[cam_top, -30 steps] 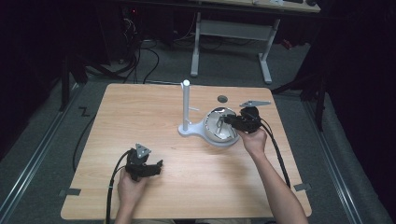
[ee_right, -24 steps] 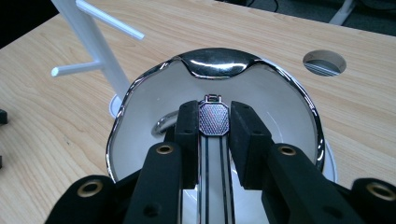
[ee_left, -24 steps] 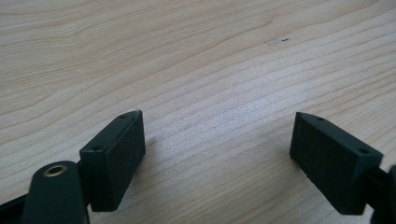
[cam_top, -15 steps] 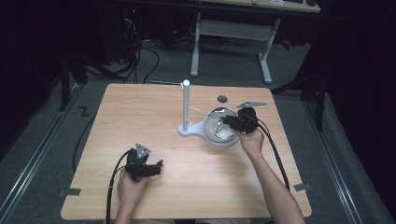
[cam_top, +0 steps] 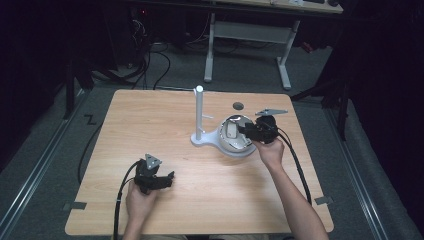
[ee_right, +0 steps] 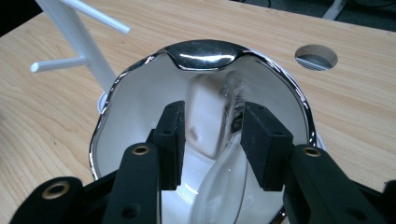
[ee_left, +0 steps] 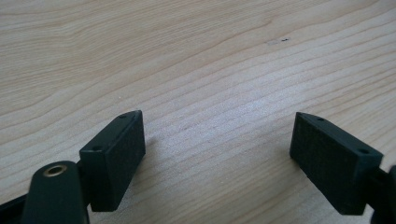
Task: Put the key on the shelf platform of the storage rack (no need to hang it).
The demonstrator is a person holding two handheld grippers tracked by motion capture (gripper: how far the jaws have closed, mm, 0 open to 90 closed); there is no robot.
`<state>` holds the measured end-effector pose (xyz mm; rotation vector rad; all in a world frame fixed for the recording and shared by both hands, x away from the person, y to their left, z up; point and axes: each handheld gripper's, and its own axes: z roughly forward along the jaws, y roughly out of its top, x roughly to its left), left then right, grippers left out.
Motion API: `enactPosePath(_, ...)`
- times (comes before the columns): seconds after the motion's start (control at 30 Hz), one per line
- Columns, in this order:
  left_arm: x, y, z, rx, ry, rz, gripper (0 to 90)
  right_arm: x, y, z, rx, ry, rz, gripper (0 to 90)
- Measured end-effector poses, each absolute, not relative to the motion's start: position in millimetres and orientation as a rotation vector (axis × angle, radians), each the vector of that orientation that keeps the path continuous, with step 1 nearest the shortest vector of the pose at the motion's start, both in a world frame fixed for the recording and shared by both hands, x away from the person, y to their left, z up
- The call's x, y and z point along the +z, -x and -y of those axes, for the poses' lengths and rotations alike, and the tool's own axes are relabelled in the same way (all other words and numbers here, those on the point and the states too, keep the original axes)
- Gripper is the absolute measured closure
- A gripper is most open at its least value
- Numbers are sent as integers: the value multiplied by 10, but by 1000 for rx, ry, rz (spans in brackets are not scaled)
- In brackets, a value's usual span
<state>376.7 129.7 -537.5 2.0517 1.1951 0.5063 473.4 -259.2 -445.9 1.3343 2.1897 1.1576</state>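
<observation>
At the near edge of the table (cam_top: 165, 215), the left gripper (cam_top: 159, 181) rests low over bare wood, held in the person's left hand (cam_top: 140, 200). In the left gripper view its jaws stand wide apart with nothing between them, only wood grain below. It looks idle in this step.

Farther in and to the right, the right gripper (ee_right: 209, 140) reaches into the chrome-rimmed lamp shade (ee_right: 140, 100) of a white desk lamp that lies on the table. Its jaws stand narrow on either side of a clear glass bulb (ee_right: 222, 186), whose blurred white base sits deeper in the shade. Whether the pads truly press the glass I cannot tell; they look just beside it or lightly touching. In the high view the right hand (cam_top: 270, 150) holds this gripper at the shade's right rim, and the white lamp stand (cam_top: 199, 112) rises upright just left of the shade.

The step in hand seems to be gripping the bulb to fit or remove it. The next move likely calls for a gentle, even squeeze on the glass, then a steady turn about the socket's axis.

Beyond the shade, a round cable hole (cam_top: 238, 105) sits in the tabletop.
</observation>
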Motion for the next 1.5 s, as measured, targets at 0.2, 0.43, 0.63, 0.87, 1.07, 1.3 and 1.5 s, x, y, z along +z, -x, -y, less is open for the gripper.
enactPosePath(0.2, -5375, -3767, -1297, 506, -2051, -1195, 186, -4414, -4680, 2618, 1145, -1319, -2183, 560)
enactPosePath(0.43, -5375, -3767, -1297, 506, -2052, -1195, 185, -4428, -4615, 2761, 1150, -1352, -2146, 547)
enactPosePath(0.63, -5375, -3767, -1297, 506, -2051, -1195, 185, -4364, -4555, 2886, 1164, -1365, -2122, 522)
enactPosePath(0.87, -5376, -3767, -1297, 506, -2051, -1195, 185, -4356, -4473, 2968, 1152, -1372, -2081, 522)
enactPosePath(1.07, -5376, -3767, -1297, 506, -2051, -1195, 185, -4357, -4425, 3070, 1134, -1390, -2082, 515)
enactPosePath(1.3, -5375, -3767, -1296, 506, -2051, -1196, 185, -4290, -4342, 3065, 1123, -1368, -2087, 508)
enactPosePath(1.5, -5375, -3767, -1297, 507, -2052, -1195, 185, -4272, -4296, 3081, 1129, -1375, -2087, 505)
